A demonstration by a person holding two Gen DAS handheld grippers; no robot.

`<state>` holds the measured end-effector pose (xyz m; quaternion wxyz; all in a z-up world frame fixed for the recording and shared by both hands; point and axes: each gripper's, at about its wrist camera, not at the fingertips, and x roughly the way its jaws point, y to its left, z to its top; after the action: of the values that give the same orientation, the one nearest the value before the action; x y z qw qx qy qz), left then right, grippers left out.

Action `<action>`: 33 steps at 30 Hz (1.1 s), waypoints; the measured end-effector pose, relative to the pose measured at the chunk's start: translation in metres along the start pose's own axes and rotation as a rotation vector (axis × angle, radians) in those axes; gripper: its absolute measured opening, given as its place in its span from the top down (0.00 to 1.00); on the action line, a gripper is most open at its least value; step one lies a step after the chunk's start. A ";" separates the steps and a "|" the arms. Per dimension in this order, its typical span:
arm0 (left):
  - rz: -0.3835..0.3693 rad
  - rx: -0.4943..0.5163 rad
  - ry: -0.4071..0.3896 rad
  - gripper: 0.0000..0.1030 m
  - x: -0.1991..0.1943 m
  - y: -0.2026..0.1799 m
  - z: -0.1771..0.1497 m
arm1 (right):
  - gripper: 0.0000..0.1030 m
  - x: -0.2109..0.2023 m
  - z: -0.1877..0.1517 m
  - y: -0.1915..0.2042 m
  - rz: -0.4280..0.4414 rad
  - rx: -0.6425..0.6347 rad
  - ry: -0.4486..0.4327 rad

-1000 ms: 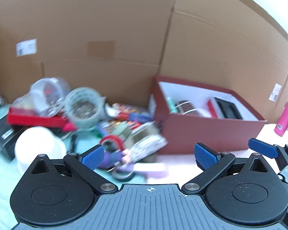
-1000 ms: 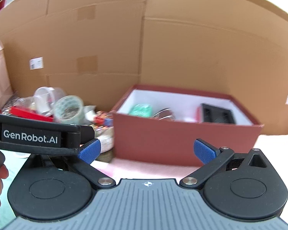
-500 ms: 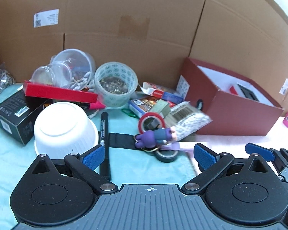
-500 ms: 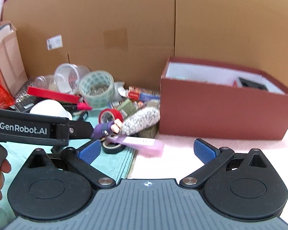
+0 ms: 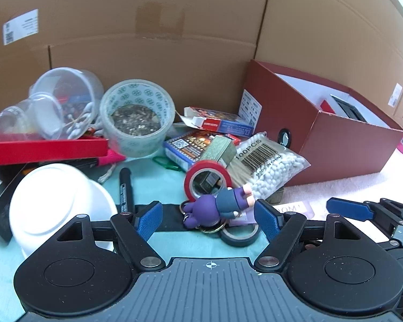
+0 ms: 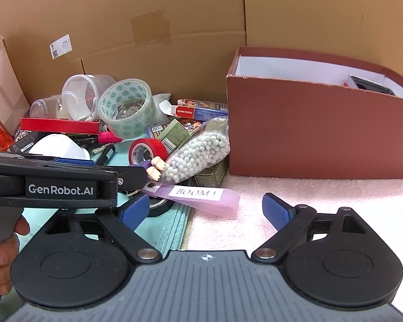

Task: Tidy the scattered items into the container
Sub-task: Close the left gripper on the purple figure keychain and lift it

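Purple figure keychain [image 5: 217, 206], that's my target, lying on its side on the teal cloth [image 5: 158, 177] right between my left gripper's [image 5: 208, 218] blue pads, which are spread wide and touching nothing yet. It leans on the red tape roll [image 5: 207, 177] just behind it and overlaps a black tape roll [image 5: 239, 234] at its near right. I'd call it light and rubbery, slightly squashy, so I'd take it across the torso; the metal rings [image 5: 211, 229] and the lilac "BOOM!" tag [image 6: 198, 196] will dangle and could snag a tape roll on the lift.

My right gripper [image 6: 207, 210] is spread open too, hanging over the pink towel [image 6: 322, 201] with nothing between its pads.

The red box [image 6: 319, 136] sits to the right, open-topped, close by, with a black item already inside at its far right.

Around it is a busy heap: bag of cotton swabs [image 5: 268, 166] touching the figure's feet, black marker [image 5: 126, 187] to the left, white bowl [image 5: 59, 204] upside down near left, patterned tape roll [image 5: 137, 118] behind. Cardboard walls [image 5: 174, 40] close off the far side. The cloth is soft and may ruck under a scraping pad.
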<state>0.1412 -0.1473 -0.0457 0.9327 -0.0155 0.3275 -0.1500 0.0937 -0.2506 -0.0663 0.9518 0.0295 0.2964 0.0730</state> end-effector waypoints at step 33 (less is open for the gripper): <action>-0.055 -0.039 0.120 0.60 -0.067 0.005 -0.038 | 0.88 -0.065 -0.024 0.004 0.134 -0.005 0.070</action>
<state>0.0697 -0.1202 -0.0356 0.9064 -0.0335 0.3853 -0.1699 0.0268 -0.2562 -0.0490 0.9339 0.0441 0.3267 0.1383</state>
